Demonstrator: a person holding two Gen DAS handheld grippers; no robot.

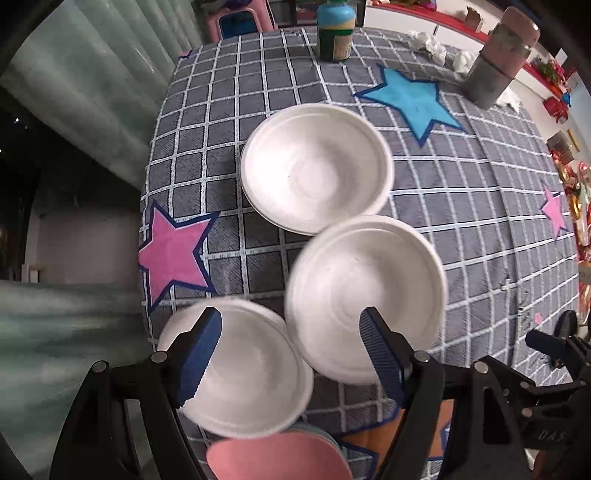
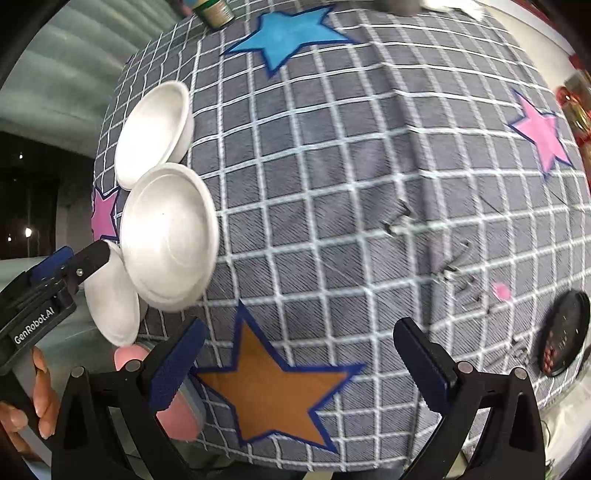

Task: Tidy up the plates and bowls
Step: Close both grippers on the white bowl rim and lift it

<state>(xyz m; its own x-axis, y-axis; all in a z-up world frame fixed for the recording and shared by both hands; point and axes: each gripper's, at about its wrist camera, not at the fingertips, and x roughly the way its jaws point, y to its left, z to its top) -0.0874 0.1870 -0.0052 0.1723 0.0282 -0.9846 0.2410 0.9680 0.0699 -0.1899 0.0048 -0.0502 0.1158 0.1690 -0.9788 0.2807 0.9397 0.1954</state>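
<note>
Three white bowls sit on the checked cloth in the left wrist view: a far bowl [image 1: 316, 168], a middle bowl [image 1: 365, 295] and a near bowl [image 1: 240, 369]. A stack topped by a pink plate [image 1: 277, 458] lies at the bottom edge. My left gripper [image 1: 291, 354] hangs open above the near and middle bowls and touches neither. The right wrist view has the same bowls at the left: far bowl [image 2: 155, 133], middle bowl [image 2: 170, 236], near bowl [image 2: 110, 302], with the pink plate [image 2: 177, 417] below. My right gripper [image 2: 301, 369] is open over an orange star [image 2: 273, 391], holding nothing.
At the table's far side stand a blue-lidded bottle [image 1: 335, 33] and a grey and pink flask [image 1: 498, 59], with crumpled tissue [image 1: 436, 44] between them. A black round object [image 2: 565, 332] lies at the right edge. A hand [image 2: 40, 398] holds the left gripper beside the table's left edge.
</note>
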